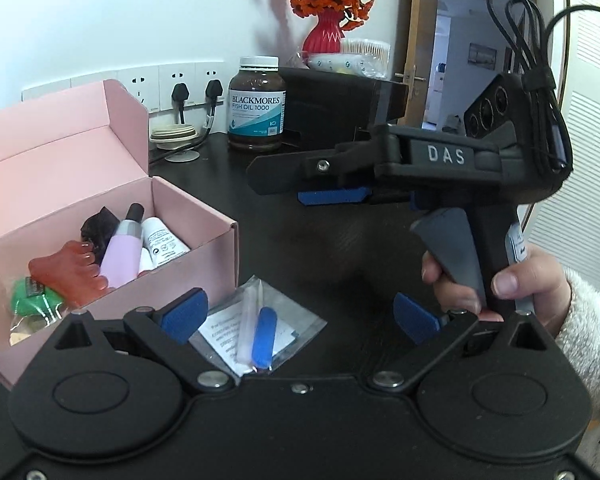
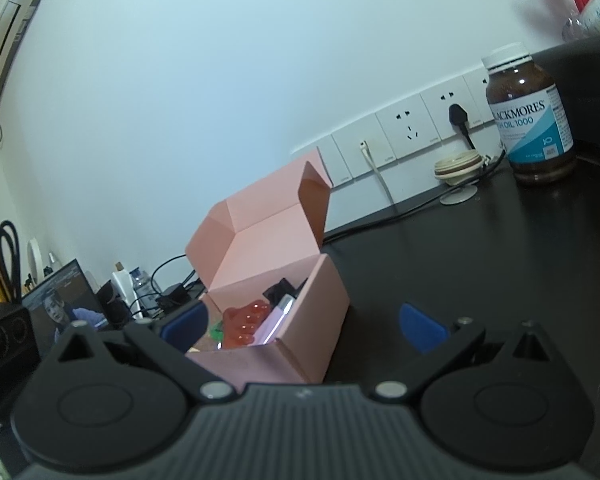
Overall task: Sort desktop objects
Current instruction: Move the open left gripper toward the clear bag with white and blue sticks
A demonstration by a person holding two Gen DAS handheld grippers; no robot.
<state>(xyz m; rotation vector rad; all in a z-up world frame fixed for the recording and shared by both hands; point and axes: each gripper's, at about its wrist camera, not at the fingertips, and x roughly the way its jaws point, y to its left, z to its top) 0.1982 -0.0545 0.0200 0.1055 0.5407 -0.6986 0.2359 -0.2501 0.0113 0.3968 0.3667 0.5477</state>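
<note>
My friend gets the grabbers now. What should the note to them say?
Left gripper: open, empty, over the clear packet on the desk.
Right gripper: open, empty, near the pink box.
Done: the lilac tube, white tube, orange toe piece and green item are in the box.
Left: the packet, perhaps the fish oil bottle.
</note>
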